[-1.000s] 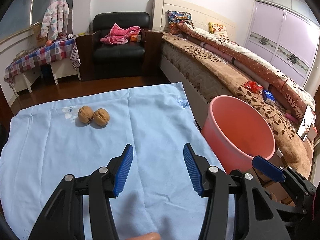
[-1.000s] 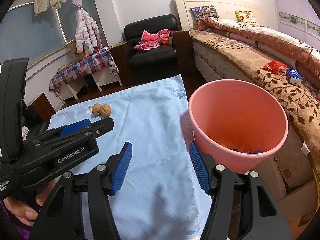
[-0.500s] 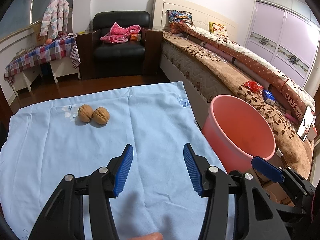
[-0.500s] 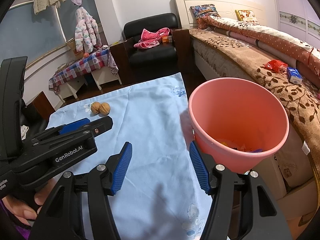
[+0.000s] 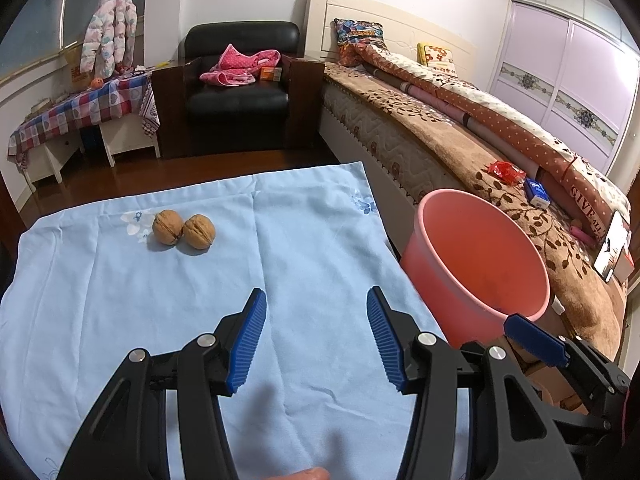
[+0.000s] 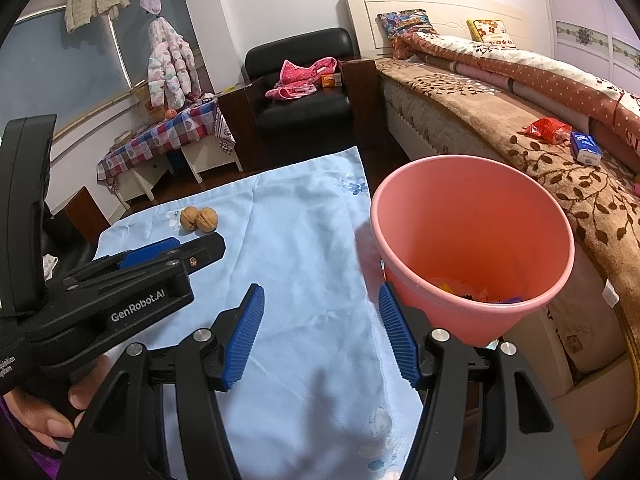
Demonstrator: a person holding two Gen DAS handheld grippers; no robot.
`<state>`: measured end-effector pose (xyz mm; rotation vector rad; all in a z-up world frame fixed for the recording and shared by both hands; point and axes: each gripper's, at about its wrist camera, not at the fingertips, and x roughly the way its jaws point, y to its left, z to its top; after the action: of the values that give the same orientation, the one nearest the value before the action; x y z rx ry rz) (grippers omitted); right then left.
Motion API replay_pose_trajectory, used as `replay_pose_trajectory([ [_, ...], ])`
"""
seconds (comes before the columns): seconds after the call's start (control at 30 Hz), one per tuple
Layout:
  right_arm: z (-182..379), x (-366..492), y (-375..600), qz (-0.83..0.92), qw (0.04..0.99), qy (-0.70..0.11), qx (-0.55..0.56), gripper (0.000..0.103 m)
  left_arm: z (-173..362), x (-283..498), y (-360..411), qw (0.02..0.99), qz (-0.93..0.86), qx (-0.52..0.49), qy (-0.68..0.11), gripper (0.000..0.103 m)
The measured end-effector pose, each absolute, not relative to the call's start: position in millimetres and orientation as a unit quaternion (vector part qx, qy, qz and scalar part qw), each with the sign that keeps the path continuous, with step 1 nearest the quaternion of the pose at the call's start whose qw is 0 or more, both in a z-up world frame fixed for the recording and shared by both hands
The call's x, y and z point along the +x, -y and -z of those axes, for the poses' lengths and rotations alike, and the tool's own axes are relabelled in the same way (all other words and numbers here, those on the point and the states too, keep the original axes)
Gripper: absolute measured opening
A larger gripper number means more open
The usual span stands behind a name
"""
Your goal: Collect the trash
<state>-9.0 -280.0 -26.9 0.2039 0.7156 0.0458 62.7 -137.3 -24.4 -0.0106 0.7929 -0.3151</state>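
Observation:
A pink bucket (image 6: pixel 472 240) stands at the right edge of the table; coloured trash (image 6: pixel 476 294) lies at its bottom. It also shows in the left wrist view (image 5: pixel 476 264). Two walnuts (image 5: pixel 184 232) lie side by side on the light blue cloth (image 5: pixel 312 232), far left; they also show in the right wrist view (image 6: pixel 199 219). My left gripper (image 5: pixel 316 320) is open and empty above the cloth. My right gripper (image 6: pixel 320 316) is open and empty, just left of the bucket. The left gripper also shows in the right wrist view (image 6: pixel 160 260).
A bed (image 5: pixel 460 128) with a brown blanket runs along the right, with a red wrapper (image 5: pixel 505 171) and a blue packet (image 5: pixel 537 194) on it. A black armchair (image 5: pixel 240 92) and a checked side table (image 5: pixel 80 112) stand beyond the table.
Both grippers have drifted slightly; the view shifts a little. Jaws stay open and nothing on the cloth has moved.

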Motion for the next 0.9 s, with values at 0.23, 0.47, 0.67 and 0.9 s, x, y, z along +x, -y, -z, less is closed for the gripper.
replay_pose_trajectory([
  [0.23,27.5,-11.0,282.2,-0.022,0.931,-0.35,0.102,0.06,24.2,62.7,138.5,0.91,0.153,-0.004,-0.385,0.052],
  [0.47,27.4,-11.0,282.0,-0.022,0.93,-0.352,0.101,0.06,24.3,62.9,138.6,0.91,0.153,-0.005,-0.385,0.052],
  [0.67,28.1,-12.5,279.2,-0.024,0.931,-0.352,0.098,0.06,23.3,61.7,137.9,0.91,0.151,-0.007,-0.385,0.052],
  [0.9,27.1,-11.9,275.3,-0.026,0.93,-0.353,0.096,0.06,22.1,61.7,136.0,0.91,0.15,-0.01,-0.386,0.052],
])
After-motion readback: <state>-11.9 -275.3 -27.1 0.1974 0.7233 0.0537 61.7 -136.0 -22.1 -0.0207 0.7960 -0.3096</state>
